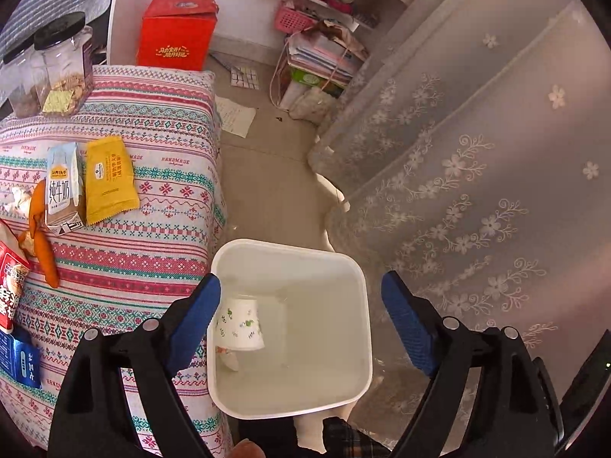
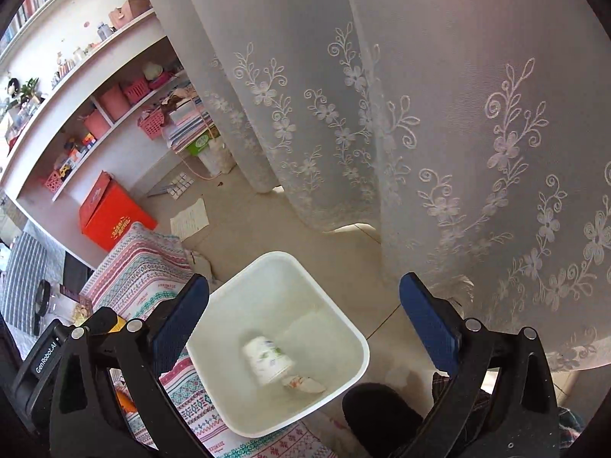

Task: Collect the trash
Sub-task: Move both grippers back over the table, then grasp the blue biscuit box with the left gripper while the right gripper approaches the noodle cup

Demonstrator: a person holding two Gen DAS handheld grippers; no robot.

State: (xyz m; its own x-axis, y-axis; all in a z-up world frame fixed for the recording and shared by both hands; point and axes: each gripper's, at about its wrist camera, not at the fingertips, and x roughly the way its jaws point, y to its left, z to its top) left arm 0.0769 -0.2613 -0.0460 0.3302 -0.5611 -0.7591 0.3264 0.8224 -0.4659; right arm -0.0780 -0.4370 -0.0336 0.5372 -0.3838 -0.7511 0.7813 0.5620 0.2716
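Our left tongs [image 1: 301,305] hang spread wide over white bin [image 1: 361,343], nothing between them. We see paper cup [image 1: 240,322] lying inside bin. On striped surface [image 1: 152,229] beside bin: milk carton [image 1: 63,187], yellow wrapper [image 1: 109,179] touching it, orange peel [image 1: 42,236].

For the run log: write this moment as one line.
left tongs: open, empty | right tongs: open, empty | white bin: paper cup inside | table: milk carton, yellow packet uncollected
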